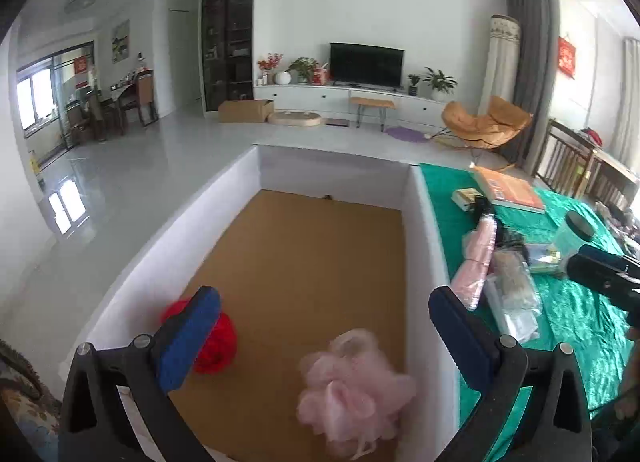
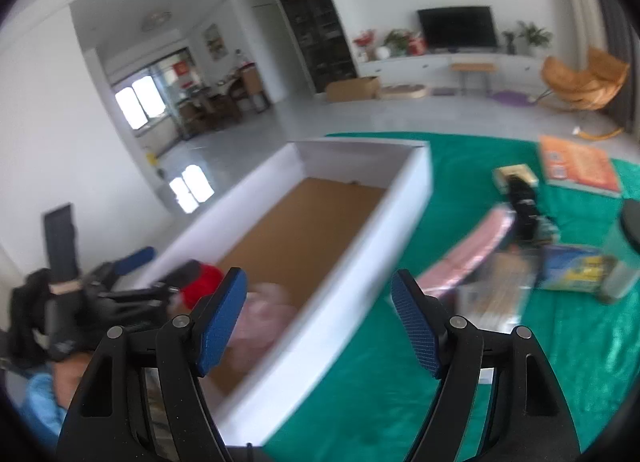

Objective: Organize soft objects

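Note:
A white open box (image 1: 420, 246) with a brown floor stands on the green cloth (image 1: 580, 314). Inside it lie a red yarn ball (image 1: 220, 338) and a pink mesh bath pouf (image 1: 356, 386), both at the near end. My left gripper (image 1: 324, 338) is open and empty above the box's near end, over the two soft things. My right gripper (image 2: 320, 322) is open and empty, above the box's right wall (image 2: 360, 290). The red ball (image 2: 202, 282) and the pouf (image 2: 264, 314) show blurred in the right wrist view. The left gripper (image 2: 132, 274) shows there at the left.
On the cloth right of the box lie a folded pink umbrella (image 1: 478, 262), clear plastic packets (image 1: 514, 294), an orange book (image 1: 508, 189), a small box (image 1: 466, 197) and a black-lidded jar (image 1: 576, 229). Beyond is a living-room floor with a TV and an orange chair (image 1: 488, 125).

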